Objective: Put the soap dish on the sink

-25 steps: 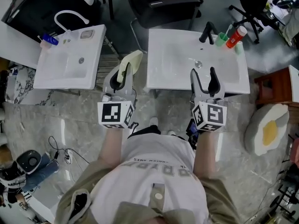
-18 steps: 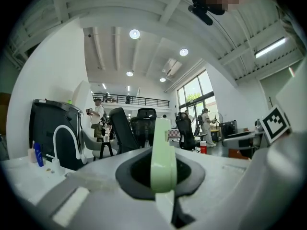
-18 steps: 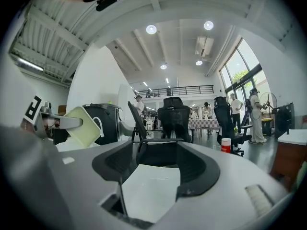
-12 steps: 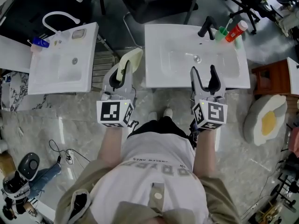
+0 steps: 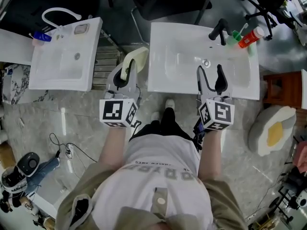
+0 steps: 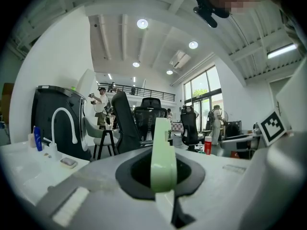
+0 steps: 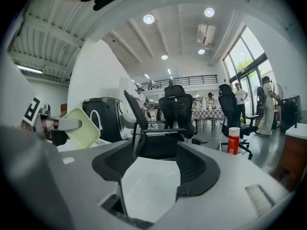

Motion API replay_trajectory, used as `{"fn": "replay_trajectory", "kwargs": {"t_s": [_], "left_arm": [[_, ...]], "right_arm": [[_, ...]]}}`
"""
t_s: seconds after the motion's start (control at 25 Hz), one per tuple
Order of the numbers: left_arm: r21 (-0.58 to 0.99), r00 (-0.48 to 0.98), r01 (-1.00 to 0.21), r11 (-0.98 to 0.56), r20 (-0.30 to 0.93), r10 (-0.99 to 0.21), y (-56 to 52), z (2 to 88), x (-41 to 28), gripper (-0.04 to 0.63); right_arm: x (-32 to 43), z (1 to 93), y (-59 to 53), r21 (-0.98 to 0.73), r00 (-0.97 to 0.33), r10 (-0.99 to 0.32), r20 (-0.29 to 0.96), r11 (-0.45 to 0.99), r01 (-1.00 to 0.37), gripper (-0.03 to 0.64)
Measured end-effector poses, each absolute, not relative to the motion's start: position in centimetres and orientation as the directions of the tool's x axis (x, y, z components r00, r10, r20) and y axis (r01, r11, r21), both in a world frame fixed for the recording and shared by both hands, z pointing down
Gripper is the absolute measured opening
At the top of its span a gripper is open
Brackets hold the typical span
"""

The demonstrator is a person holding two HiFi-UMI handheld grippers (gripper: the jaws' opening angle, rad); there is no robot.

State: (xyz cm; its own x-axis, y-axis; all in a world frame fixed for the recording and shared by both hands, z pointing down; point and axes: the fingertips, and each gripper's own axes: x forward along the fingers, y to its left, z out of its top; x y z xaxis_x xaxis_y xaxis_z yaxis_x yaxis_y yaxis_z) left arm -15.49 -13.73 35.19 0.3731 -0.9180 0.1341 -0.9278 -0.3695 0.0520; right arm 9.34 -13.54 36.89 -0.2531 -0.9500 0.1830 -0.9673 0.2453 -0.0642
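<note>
The pale green soap dish (image 5: 135,60) is gripped on edge in my left gripper (image 5: 126,72), in the gap between the two white sinks and just left of the right sink (image 5: 158,83). In the left gripper view the dish (image 6: 162,140) stands upright between the shut jaws of that gripper (image 6: 161,170). My right gripper (image 5: 209,74) is open and empty over the front part of the right sink. The right gripper view has the white sink surface between the spread jaws of the right gripper (image 7: 156,153), with the dish (image 7: 79,126) off to the left.
The right sink has a black faucet (image 5: 218,30), a green cup (image 5: 236,36) and a red bottle (image 5: 251,37) at its back right. The left sink (image 5: 57,78) carries a white faucet (image 5: 60,13) and a blue item (image 5: 42,36). Office chairs stand behind; an egg-shaped cushion (image 5: 271,131) lies at right.
The person has stepped closer to the right sink, and both grippers have moved with them and come down a little. The left gripper still holds the dish; the right stays open.
</note>
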Motion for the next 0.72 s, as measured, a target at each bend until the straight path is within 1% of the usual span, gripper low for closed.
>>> {"fn": "replay_trajectory", "kwargs": {"t_s": [0.2,0.32,0.56,0.72], "left_arm": [[0.148,0.37,-0.925,-0.351,0.128,-0.92,-16.3,36.1,-13.9,0.017],[0.232,0.374,-0.912,-0.339,0.126,-0.919,-17.9,36.7,-12.7,0.017],[0.396,0.399,-0.861,-0.318,0.14,-0.906,-20.3,38.4,-10.8,0.017],[0.497,0.434,-0.807,-0.318,0.136,-0.89,-21.0,39.6,-9.9,0.017]], "right_arm": [[9.9,37.2,-16.6,-0.073,-0.308,-0.934,0.18,0.299,-0.951,0.29],[10.2,37.1,-18.3,-0.078,-0.346,-0.921,0.179,0.337,-0.938,0.29],[9.7,38.0,-20.9,-0.09,-0.421,-0.883,0.205,0.411,-0.907,0.29],[9.2,39.0,-21.5,-0.108,-0.456,-0.86,0.23,0.443,-0.89,0.29]]}}
